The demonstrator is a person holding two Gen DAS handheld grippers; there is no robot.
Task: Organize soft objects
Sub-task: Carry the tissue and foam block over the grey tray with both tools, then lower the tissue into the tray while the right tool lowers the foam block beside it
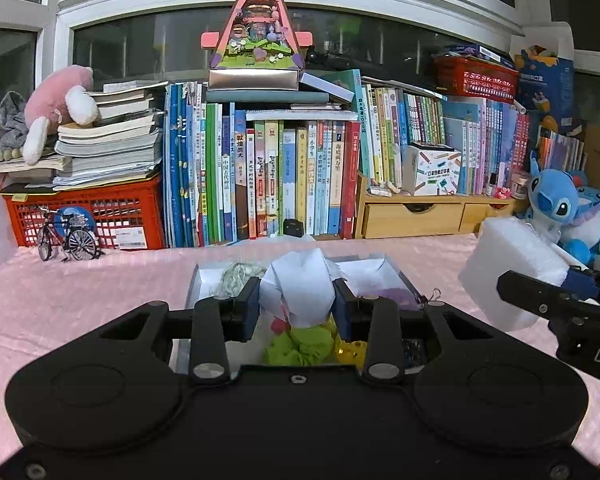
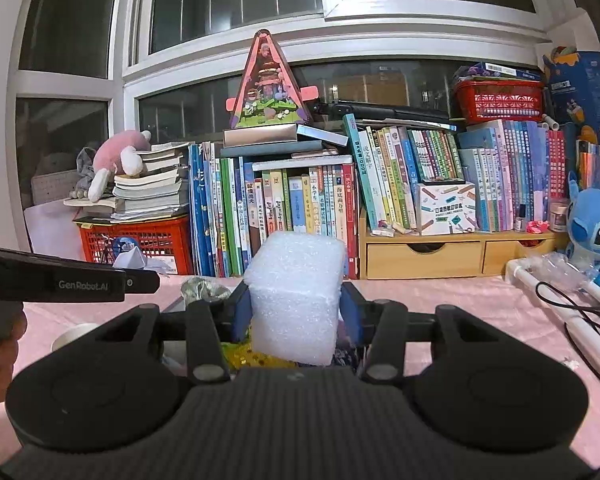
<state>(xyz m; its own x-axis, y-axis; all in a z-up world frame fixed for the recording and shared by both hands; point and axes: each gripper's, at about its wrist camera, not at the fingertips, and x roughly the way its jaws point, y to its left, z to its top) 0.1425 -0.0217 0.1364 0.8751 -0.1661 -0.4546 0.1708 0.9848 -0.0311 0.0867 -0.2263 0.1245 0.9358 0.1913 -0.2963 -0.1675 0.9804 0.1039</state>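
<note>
Left wrist view shows the left gripper (image 1: 298,304) closed on a crumpled white paper wad (image 1: 298,288), its blue pads (image 1: 249,312) pressing both sides; the wad hangs just above an open tray (image 1: 194,280) on the pink tablecloth (image 1: 80,288); inside the tray, below the wad, lie a green cloth (image 1: 300,346), something yellow (image 1: 350,350) and, at the far left corner, a grey-green yarn ball (image 1: 240,276); to the right of the tray the right gripper (image 1: 540,292) holds a white foam block (image 1: 512,268) above the cloth. Right wrist view shows the same foam block (image 2: 296,300) upright and clamped between that gripper's (image 2: 296,312) blue pads (image 2: 242,312); the left gripper's dark side (image 2: 72,278) and a hand (image 2: 2,352) sit left of the block; behind the tray stand rows of books (image 1: 300,176), a red crate (image 1: 100,216) and a blue plush toy (image 1: 560,204).
</note>
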